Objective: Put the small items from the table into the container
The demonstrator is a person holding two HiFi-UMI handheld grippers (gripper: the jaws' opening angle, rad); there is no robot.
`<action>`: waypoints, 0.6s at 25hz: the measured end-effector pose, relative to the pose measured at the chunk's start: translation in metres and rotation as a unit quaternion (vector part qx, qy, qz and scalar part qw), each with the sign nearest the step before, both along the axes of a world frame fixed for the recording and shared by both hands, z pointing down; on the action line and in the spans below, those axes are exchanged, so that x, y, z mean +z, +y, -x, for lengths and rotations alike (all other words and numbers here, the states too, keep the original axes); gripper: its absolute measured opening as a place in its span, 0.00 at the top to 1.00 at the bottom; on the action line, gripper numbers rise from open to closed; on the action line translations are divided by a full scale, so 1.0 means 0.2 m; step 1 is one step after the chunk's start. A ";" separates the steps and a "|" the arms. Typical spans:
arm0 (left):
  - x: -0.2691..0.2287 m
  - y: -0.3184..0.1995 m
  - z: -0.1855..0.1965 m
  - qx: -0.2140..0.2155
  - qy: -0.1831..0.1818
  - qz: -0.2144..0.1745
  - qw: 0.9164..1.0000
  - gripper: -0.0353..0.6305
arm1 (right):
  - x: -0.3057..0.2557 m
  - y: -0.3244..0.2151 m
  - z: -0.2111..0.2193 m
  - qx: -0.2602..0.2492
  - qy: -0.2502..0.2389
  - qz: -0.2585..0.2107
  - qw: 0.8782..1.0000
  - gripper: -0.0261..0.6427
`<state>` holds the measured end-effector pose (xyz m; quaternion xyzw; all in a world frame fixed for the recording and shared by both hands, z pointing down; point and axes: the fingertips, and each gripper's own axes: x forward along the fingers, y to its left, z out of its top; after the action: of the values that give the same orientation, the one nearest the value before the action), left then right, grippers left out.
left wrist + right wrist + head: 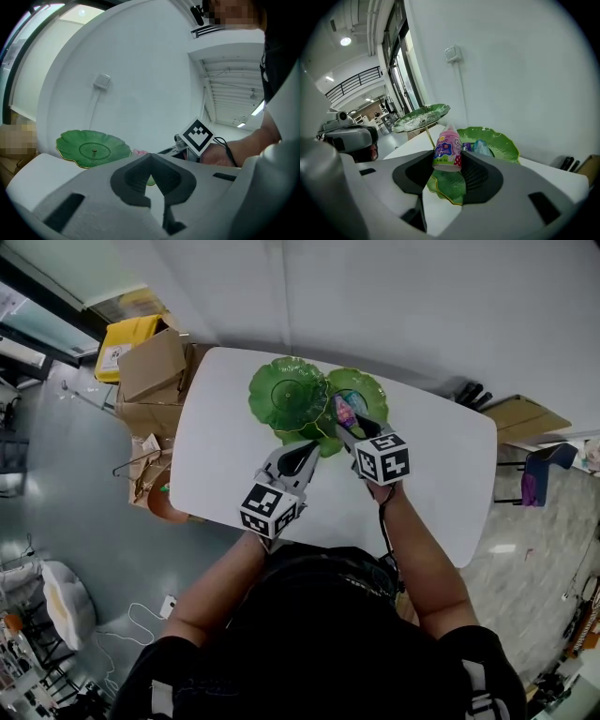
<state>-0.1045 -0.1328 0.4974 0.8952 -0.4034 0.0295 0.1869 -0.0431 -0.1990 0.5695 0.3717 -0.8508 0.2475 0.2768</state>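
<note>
One small pink bottle is clamped upright in the jaws of the right gripper. It is held over the lower leaf dishes of the green tiered stand, where blue and purple packets lie. The left gripper hangs nearby above the white desk, jaws pressed together on nothing.

Recommended: lower the bottle until its base nears a dish, stay off the thin stem and upper plate, then release.

Only the right gripper view shows the grip and the packets. Only the head view shows both grippers side by side.
</note>
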 end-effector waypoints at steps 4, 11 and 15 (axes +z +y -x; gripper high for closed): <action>0.06 -0.02 -0.02 -0.001 0.002 0.013 1.000 0.94 | 0.04 -0.03 0.01 -0.012 0.010 0.017 1.000 0.69; 0.12 -0.05 -0.04 -0.002 0.003 0.025 1.000 0.94 | 0.15 -0.06 0.03 -0.028 0.026 0.052 0.998 0.69; 0.15 -0.05 -0.03 -0.004 0.003 0.031 0.999 0.94 | 0.19 -0.06 0.04 -0.032 0.034 0.067 0.997 0.69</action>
<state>-0.0977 -0.1437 0.5282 0.8873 -0.4057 0.0387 0.2161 -0.0506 -0.2118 0.6067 0.3333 -0.8339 0.2822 0.3375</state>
